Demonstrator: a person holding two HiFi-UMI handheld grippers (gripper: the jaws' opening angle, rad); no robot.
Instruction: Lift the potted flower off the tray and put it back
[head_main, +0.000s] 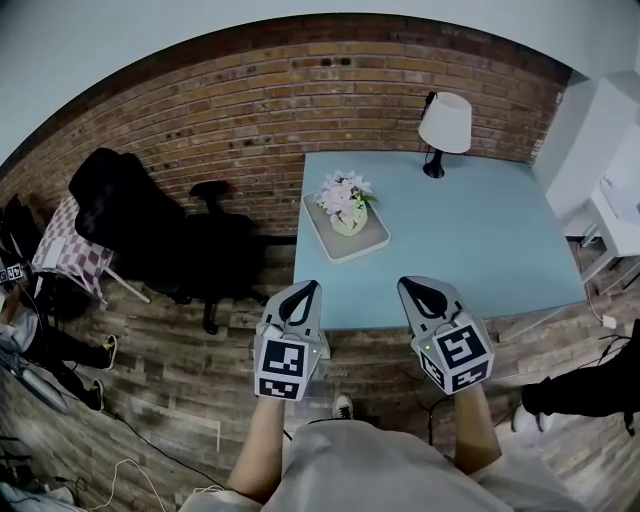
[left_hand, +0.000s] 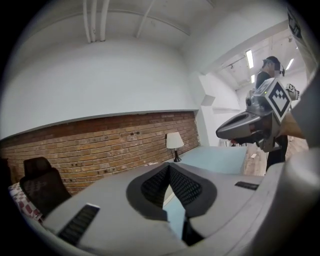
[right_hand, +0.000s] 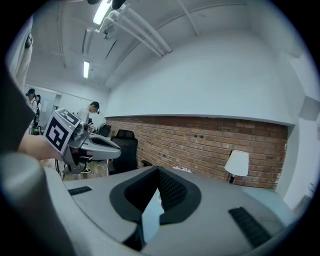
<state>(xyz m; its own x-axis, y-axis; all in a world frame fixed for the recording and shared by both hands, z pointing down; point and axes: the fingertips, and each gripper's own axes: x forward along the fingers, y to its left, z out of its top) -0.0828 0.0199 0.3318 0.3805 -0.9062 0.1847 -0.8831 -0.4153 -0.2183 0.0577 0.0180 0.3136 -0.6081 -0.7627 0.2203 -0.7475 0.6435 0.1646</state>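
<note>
Both empty: left tool (head_main: 303, 290) and right tool (head_main: 417, 287) hover closed before the surface (head_main: 480, 240). The potted flower (head_main: 346, 205) stands on its tray (head_main: 366, 243), well ahead. I'd open wide and grip the pot low.

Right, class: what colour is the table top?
Light blue table top, clearest in the head view.

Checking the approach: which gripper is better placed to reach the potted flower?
Left, probably: the left gripper is nearer the potted flower on its tray; the right gripper lies farther aside. Both are shut.

Tabletop (head_main: 470, 240) free nr edge; tray (head_main: 368, 240), lamp (head_main: 446, 122) behind.
</note>
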